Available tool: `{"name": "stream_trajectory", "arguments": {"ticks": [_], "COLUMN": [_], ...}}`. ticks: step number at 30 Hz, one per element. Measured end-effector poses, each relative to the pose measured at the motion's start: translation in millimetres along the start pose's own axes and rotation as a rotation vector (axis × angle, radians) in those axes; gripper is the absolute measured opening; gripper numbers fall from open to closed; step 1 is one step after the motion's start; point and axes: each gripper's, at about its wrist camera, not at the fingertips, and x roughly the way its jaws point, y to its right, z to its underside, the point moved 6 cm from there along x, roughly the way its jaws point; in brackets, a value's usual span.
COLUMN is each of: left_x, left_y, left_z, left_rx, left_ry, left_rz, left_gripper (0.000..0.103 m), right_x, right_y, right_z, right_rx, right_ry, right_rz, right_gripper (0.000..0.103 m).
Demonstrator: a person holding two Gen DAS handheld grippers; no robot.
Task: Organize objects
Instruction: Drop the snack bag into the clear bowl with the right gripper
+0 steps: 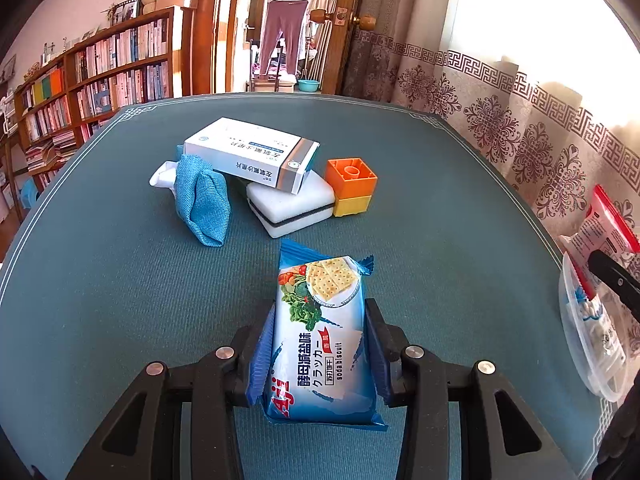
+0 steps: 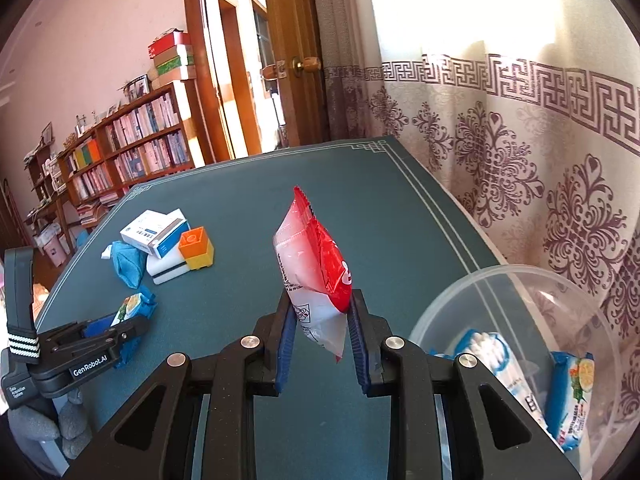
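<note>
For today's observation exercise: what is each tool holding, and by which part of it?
The left tool grips the soda biscuit packet across its long sides, near the lower half. The right tool pinches the red-and-white pouch at its lower end.

Pink walls; wooden bookshelf (image 1: 100, 76) at left, boxes stacked on top; open wooden door (image 2: 288, 52); patterned curtain (image 2: 520, 140) backlit by bright window; green desk (image 1: 120, 260)

Black gripper linkages, silver screws, ribbed blue fingers (image 2: 285, 344), grey gloves
</note>
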Motion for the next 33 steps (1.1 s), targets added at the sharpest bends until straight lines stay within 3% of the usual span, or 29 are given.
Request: {"name": "stream_trajectory", "arguments": {"ticks": [13,33], "left_x": [-10.3,-14.2], "left_y": [24.5,69.6], "left_z": [1.5,4.8], "left_rx": [0.038,0.117], "left_ry": [-0.003,-0.019], "left_rz": [0.034,0.076], "left_gripper": [0.044,0.044], "right_x": [-29.7,-36.4], "right_y": [91.8,152.7], "right_z": [11.4,34.5], "right_rx": [0.141,0.295], "right_ry": [0.021,0.010], "right_rz": [0.180,0.258], "right_gripper": [0.027,0.033]}}
